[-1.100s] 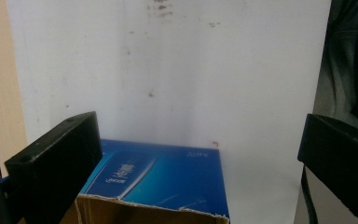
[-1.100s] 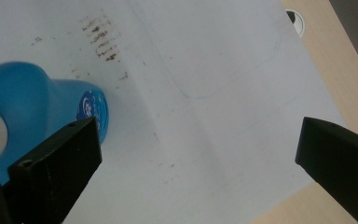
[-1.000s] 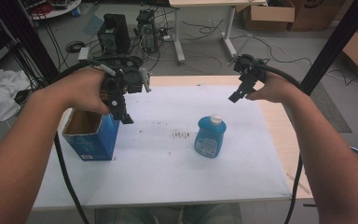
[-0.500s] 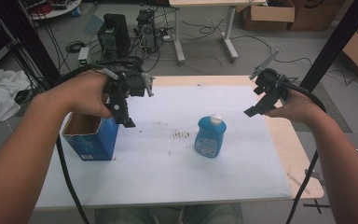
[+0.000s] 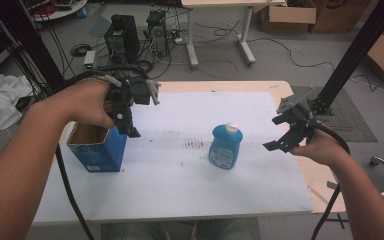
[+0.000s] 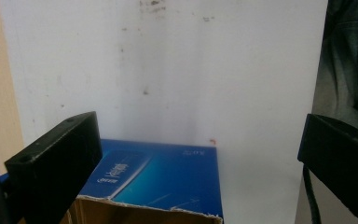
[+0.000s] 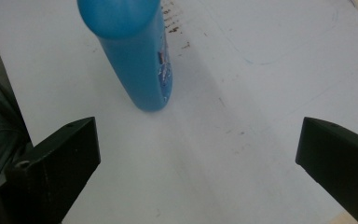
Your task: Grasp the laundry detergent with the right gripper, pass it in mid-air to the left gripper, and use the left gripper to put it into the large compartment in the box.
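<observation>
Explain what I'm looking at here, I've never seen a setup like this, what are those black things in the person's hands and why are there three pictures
No robot here: a person holds a hand-held tool with two black jaws in each hand. The high view looks down on the table from above the person. There the left gripper hangs over an open blue cardboard box, and the right gripper sits to the right of a blue bottle with a white cap. The other two pictures come from cameras riding on the grippers, looking out between their jaws: one sees the box below, the other sees the bottle standing ahead. All this is on a white sheet with small brown marks. Both grippers are open and hold nothing.
</observation>
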`<state>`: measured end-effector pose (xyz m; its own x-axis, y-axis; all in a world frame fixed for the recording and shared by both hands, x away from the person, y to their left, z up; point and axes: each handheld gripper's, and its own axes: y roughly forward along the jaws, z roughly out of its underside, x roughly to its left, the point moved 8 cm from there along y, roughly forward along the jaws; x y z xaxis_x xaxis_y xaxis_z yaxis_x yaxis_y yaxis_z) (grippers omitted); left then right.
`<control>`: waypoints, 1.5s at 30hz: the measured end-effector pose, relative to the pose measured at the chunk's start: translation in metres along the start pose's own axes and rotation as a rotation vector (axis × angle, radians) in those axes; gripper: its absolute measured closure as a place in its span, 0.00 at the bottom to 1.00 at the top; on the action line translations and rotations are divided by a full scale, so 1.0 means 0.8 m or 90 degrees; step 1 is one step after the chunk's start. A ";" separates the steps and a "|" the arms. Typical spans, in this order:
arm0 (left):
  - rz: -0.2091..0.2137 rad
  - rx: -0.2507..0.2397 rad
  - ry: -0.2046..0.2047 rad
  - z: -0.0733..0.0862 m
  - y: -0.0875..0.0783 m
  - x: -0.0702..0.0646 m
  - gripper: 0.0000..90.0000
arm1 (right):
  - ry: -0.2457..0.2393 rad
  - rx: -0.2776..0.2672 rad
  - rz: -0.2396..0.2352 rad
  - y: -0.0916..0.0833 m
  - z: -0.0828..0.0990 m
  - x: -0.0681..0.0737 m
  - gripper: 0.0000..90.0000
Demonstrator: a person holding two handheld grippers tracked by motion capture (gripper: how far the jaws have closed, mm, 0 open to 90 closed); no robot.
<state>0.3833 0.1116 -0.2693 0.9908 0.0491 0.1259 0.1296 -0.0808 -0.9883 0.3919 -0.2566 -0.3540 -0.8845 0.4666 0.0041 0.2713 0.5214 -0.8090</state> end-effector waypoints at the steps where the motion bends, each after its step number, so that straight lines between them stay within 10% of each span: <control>1: -0.001 -0.002 0.000 -0.001 0.000 0.000 0.00 | 0.003 -0.011 0.002 0.002 0.004 0.002 0.00; 17: -0.007 -0.006 0.014 -0.006 -0.003 -0.005 0.00 | 0.096 -0.120 -0.073 0.072 0.048 0.030 0.00; 45: -0.013 -0.009 0.014 -0.002 -0.003 -0.011 0.00 | 0.116 -0.232 -0.100 0.149 0.021 0.046 0.00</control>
<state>0.3744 0.1097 -0.2680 0.9886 0.0293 0.1474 0.1495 -0.0938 -0.9843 0.3857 -0.1890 -0.4601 -0.8532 0.4627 0.2408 0.2838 0.7991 -0.5300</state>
